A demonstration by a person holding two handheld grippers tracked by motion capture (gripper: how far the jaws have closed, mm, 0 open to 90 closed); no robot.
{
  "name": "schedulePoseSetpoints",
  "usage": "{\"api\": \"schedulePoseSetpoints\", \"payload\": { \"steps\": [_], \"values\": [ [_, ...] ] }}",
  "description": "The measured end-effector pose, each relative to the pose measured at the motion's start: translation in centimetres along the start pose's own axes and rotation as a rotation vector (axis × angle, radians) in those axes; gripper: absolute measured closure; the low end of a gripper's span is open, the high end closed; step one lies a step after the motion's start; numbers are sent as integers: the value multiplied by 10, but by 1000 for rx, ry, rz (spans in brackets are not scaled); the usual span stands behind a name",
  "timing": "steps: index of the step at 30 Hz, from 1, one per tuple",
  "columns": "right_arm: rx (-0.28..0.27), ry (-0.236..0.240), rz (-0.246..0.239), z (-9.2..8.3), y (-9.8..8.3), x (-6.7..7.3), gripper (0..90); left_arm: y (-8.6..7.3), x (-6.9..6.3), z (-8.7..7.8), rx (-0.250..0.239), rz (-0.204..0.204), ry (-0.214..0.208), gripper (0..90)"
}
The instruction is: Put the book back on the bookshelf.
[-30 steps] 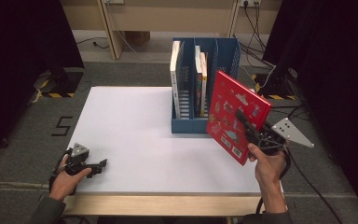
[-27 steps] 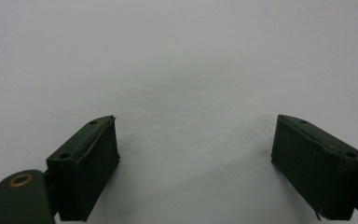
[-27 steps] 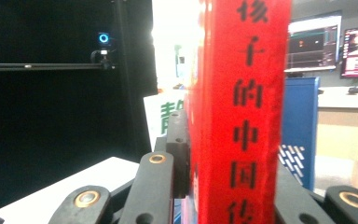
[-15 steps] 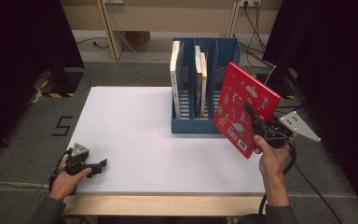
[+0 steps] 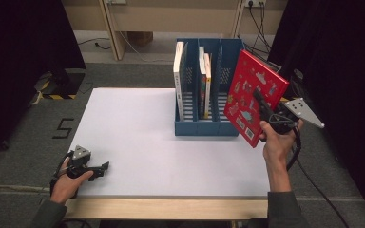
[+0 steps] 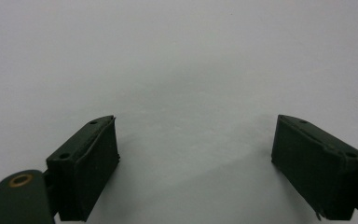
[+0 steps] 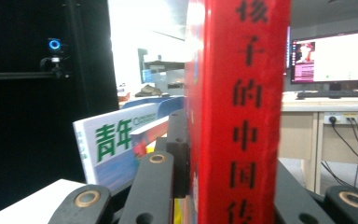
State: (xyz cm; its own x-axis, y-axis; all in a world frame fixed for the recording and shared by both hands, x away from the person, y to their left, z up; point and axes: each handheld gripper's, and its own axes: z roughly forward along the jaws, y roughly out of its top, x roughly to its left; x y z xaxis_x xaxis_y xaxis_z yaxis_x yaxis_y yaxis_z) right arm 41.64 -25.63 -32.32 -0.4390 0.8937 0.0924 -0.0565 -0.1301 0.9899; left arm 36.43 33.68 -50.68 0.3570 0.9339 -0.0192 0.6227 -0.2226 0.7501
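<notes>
A red book [image 5: 245, 83] hangs tilted in the air just right of the blue file rack [image 5: 209, 128], and my right gripper [image 5: 260, 98] is shut on it, one jaw lying across its cover. In the right gripper view the book's red spine [image 7: 237, 112] with black characters stands between the jaws of the right gripper [image 7: 228, 154]. My left gripper [image 5: 102, 167] rests at the white table's [image 5: 138, 123] front left corner. Its jaws stand apart in the left gripper view, where the left gripper [image 6: 196, 154] has only bare table between them.
The rack stands upright at the table's back right. It holds a white book [image 5: 178, 71] in its left slot and two books [image 5: 204, 76] in the middle slot. A green-lettered book [image 7: 116, 144] shows behind the jaws. Dark curtains flank the table, and cables lie on the floor behind it.
My right hand has carried the red book up and to the right, toward the rack's right end. The left hand and its gripper have stayed put.
</notes>
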Motion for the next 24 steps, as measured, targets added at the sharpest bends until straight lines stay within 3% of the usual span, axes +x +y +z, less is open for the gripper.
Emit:
{"api": "schedulePoseSetpoints", "payload": {
  "steps": [13,24],
  "values": [
    [-10,-76,8,43,1,-16,795,0,0,0,0,-1,0,134],
    [22,-131,8,85,-13,-20,795,0,0,0,0,0,0,134]
  ]
}}
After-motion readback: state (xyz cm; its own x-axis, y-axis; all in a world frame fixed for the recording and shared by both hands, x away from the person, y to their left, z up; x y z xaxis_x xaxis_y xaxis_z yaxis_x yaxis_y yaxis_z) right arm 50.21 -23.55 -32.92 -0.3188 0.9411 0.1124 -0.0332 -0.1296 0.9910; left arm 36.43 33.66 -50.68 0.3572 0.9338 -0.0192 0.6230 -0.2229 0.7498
